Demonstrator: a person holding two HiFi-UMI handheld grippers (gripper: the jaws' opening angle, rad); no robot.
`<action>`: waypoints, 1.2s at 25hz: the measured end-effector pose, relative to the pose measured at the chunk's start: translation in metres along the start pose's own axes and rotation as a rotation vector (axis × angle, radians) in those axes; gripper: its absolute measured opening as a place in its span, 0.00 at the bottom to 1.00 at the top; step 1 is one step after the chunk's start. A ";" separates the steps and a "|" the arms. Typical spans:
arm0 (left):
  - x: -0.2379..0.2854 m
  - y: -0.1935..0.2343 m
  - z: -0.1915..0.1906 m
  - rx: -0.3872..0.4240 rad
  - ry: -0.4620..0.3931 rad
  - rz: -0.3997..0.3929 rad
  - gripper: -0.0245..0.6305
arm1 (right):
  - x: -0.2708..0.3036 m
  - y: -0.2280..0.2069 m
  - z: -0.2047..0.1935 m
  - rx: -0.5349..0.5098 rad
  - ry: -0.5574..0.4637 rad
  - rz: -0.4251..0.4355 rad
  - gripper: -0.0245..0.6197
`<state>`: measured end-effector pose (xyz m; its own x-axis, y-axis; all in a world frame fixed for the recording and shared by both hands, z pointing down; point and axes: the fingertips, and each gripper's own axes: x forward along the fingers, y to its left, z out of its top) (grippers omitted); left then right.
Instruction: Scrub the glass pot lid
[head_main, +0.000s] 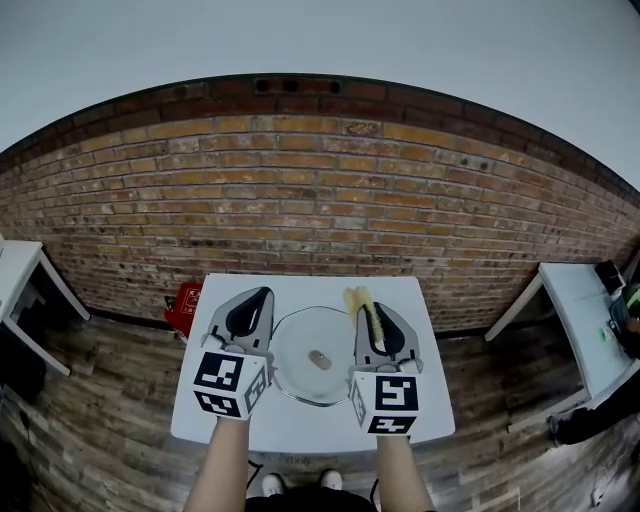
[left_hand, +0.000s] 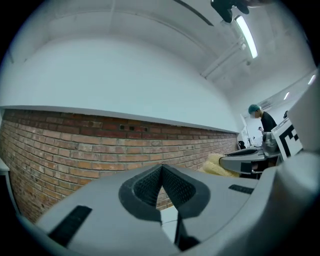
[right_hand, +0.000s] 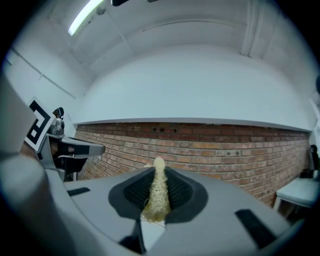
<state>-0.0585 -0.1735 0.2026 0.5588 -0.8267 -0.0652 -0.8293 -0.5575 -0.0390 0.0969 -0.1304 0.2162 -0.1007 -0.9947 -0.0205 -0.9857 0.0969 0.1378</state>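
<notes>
The glass pot lid (head_main: 300, 368), round with a small knob (head_main: 320, 359), lies flat in the middle of the white table (head_main: 420, 410). My left gripper (head_main: 264, 293) is held up over the lid's left side, and its jaws (left_hand: 161, 169) are shut with nothing between them. My right gripper (head_main: 374, 312) is up over the lid's right side, shut on a yellow fibrous scrubber (head_main: 357, 298) that sticks out past the fingertips. In the right gripper view the scrubber (right_hand: 157, 192) is pinched between the dark pads. Both grippers point level at the brick wall, so neither gripper view shows the lid.
A brick wall (head_main: 320, 190) stands behind the table. A red object (head_main: 183, 306) sits on the wood floor at the table's far left corner. White side tables stand at left (head_main: 18, 268) and right (head_main: 585, 310). A person (left_hand: 260, 118) stands far off.
</notes>
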 end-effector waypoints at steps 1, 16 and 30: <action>0.000 0.000 0.002 0.004 -0.005 -0.003 0.05 | 0.001 0.001 0.002 0.001 -0.002 0.000 0.13; 0.005 0.003 0.000 0.010 -0.010 -0.004 0.05 | 0.008 0.004 0.001 -0.010 0.006 -0.008 0.13; 0.006 0.009 0.002 0.019 -0.005 0.018 0.05 | 0.007 0.002 0.001 -0.014 0.007 -0.010 0.13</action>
<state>-0.0630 -0.1833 0.2002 0.5437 -0.8362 -0.0712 -0.8392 -0.5409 -0.0566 0.0943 -0.1374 0.2153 -0.0898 -0.9958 -0.0155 -0.9846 0.0864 0.1519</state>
